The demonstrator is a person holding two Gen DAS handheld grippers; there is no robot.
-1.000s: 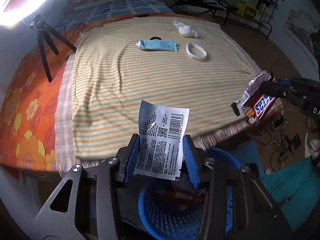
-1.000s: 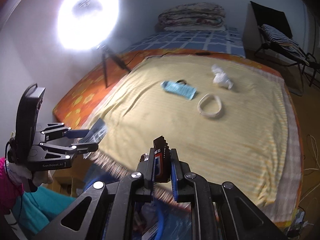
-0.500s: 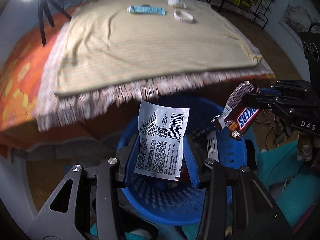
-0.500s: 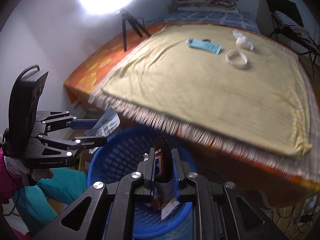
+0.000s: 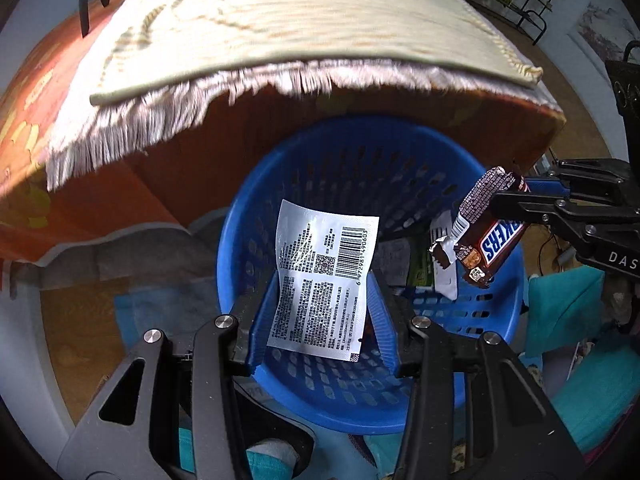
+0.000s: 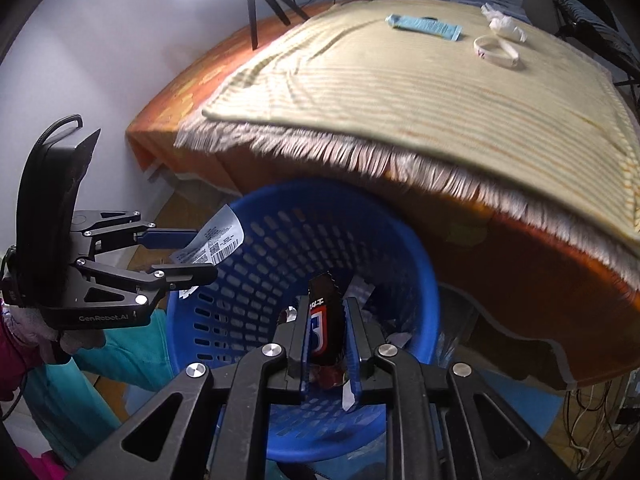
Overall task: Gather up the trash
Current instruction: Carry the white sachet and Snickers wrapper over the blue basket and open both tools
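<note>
My left gripper [image 5: 322, 316] is shut on a white printed wrapper [image 5: 324, 280] and holds it over the blue mesh basket [image 5: 280, 184]. My right gripper [image 6: 326, 340] is shut on a brown Snickers wrapper [image 6: 324, 320], also above the basket [image 6: 408, 248]. In the left wrist view the right gripper [image 5: 516, 200] holds the Snickers wrapper [image 5: 486, 232] over the basket's right rim. In the right wrist view the left gripper [image 6: 200, 252] holds the white wrapper [image 6: 212, 240] at the left rim. Several wrappers lie inside the basket.
The bed with a striped fringed blanket [image 6: 440, 92] overhangs the basket. On it lie a light blue packet [image 6: 424, 26], a white ring [image 6: 496, 52] and a crumpled white tissue [image 6: 506, 24]. A ring light tripod [image 6: 260, 4] stands left. Cables lie on the floor at right.
Both grippers have dropped from bed height to over the blue basket, each holding its wrapper. The basket now fills the lower part of both views.
</note>
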